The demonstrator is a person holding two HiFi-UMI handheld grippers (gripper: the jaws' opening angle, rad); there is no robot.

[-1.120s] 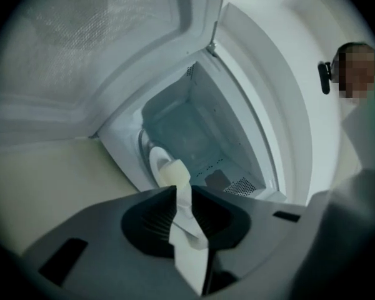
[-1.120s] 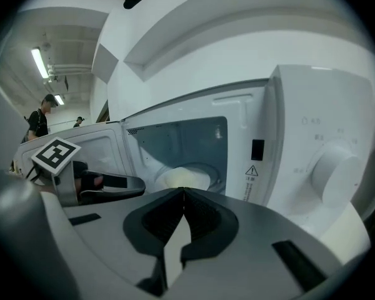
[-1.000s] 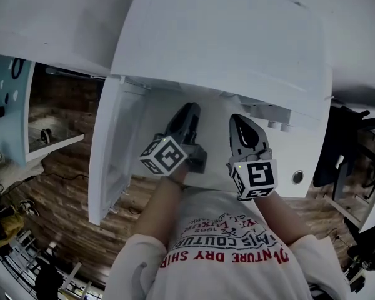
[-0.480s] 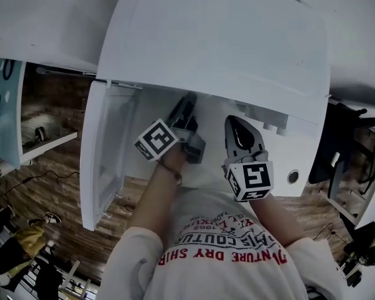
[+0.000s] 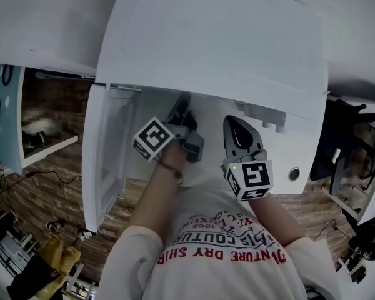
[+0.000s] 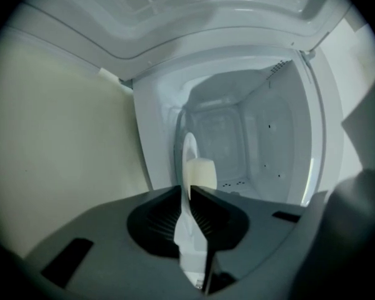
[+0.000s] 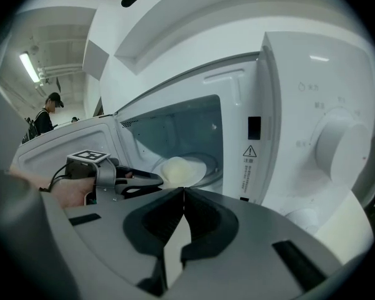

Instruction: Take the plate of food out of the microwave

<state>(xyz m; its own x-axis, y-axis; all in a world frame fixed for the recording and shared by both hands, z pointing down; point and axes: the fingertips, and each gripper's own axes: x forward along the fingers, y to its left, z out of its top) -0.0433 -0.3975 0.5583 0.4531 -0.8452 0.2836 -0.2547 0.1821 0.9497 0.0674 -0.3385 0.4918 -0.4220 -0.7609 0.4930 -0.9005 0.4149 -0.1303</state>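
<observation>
The white microwave stands with its door swung open to the left. Inside, a white plate carries a pale lump of food; the right gripper view shows that food on the oven floor. My left gripper reaches into the cavity, and its jaws are closing, with the plate's rim pinched between them. The left gripper touches the near edge of the plate. My right gripper hangs in front of the oven, shut and empty.
The microwave's control panel with a round knob lies right of the opening. The open door bounds the left side. A person stands far off in the room. A dark chair sits at the right on the wooden floor.
My left gripper has pushed deeper into the microwave and its marker cube has shifted up and left. The right gripper has barely moved.
</observation>
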